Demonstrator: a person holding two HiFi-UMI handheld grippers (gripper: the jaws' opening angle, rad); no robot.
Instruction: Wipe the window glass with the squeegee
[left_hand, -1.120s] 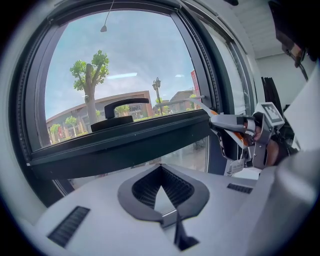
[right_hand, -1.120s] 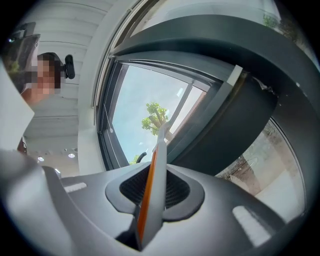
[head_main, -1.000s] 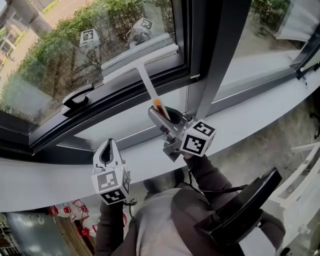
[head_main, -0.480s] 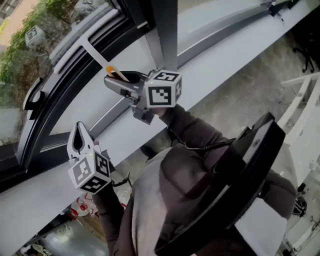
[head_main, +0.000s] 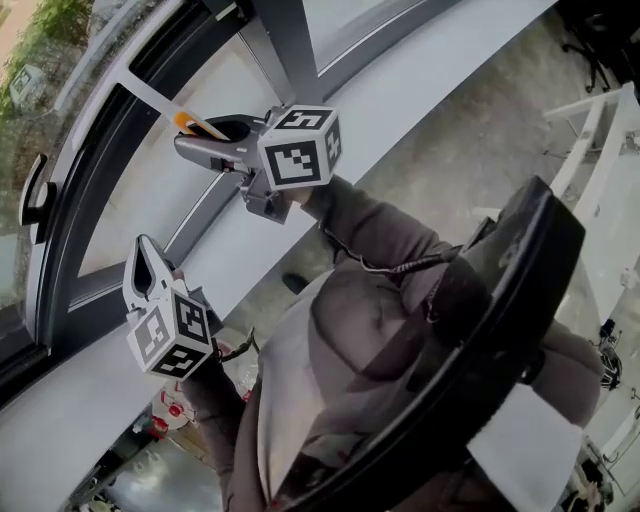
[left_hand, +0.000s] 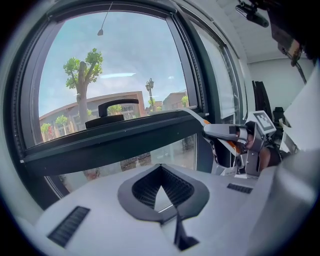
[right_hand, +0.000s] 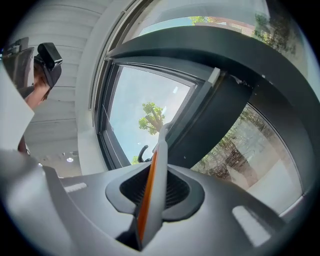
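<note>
Far left, a black window handle (head_main: 33, 192) sits on the frame. The left gripper (head_main: 143, 262) hovers above the windowsill (head_main: 70, 410), jaws closed on nothing. The right gripper (head_main: 205, 143) clamps the squeegee (head_main: 150, 100) by its handle, and the blade seemingly reaches the glass.

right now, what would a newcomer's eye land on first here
The right gripper, upper left in the head view, is shut on a squeegee with a white and orange handle that points at the glass. The left gripper hangs lower, shut on nothing, in front of the white sill.
</note>
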